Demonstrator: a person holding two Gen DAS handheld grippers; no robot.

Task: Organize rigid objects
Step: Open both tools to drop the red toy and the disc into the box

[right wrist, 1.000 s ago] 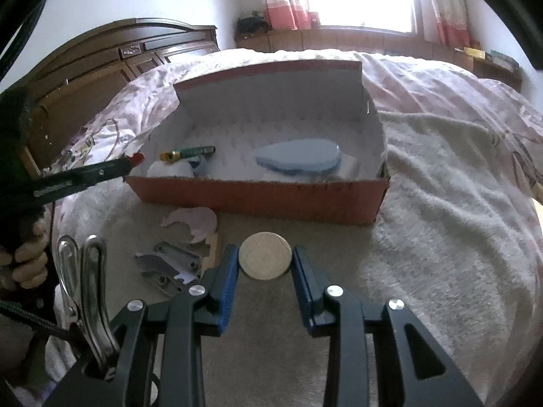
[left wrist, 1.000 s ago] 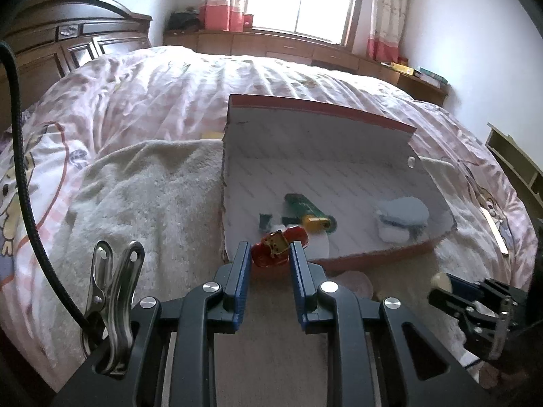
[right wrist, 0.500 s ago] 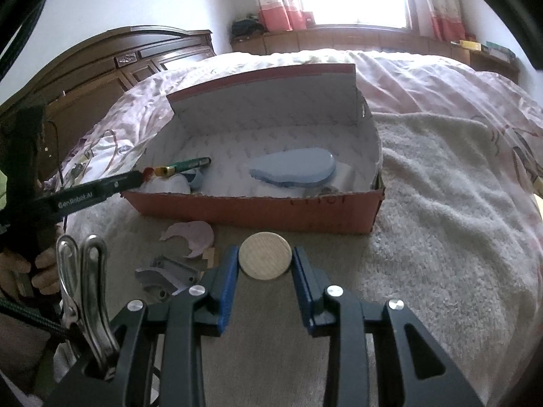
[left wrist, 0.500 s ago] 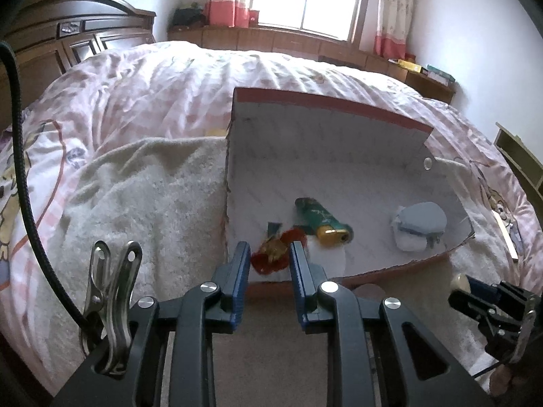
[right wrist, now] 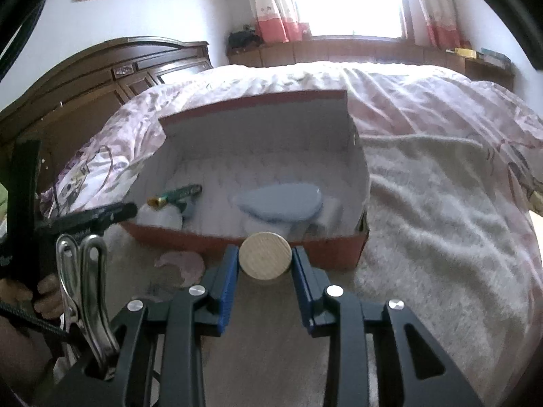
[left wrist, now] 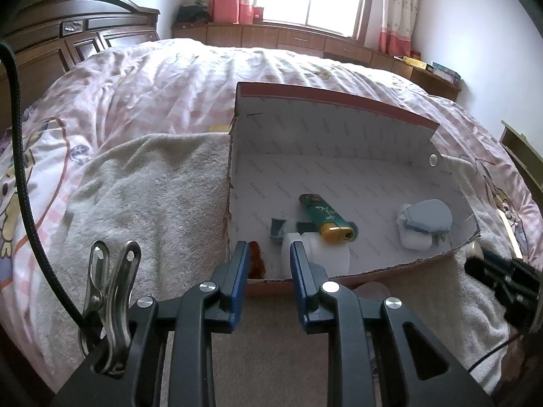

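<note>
A red cardboard box (left wrist: 339,101) with a white inside lies on the bed and also shows in the right wrist view (right wrist: 271,101). My left gripper (left wrist: 268,257) is open over the box's near left corner. A small red toy (left wrist: 257,264) lies just inside, beside the left finger. A green lighter (left wrist: 324,215), a white disc (left wrist: 319,257) and a blue-grey piece (left wrist: 429,215) lie in the box. My right gripper (right wrist: 265,260) is shut on a round wooden disc (right wrist: 265,260), held just before the box's front wall.
A pink crescent piece (right wrist: 181,266) lies on the beige towel (left wrist: 142,196) in front of the box. The pink quilt (left wrist: 163,81) surrounds the towel. A dark headboard (right wrist: 101,78) stands at the left. The left gripper shows in the right wrist view (right wrist: 101,215).
My left gripper moved forward over the box's near wall and let go of the red toy, which now lies in the box. My right gripper brought the wooden disc closer to the box.
</note>
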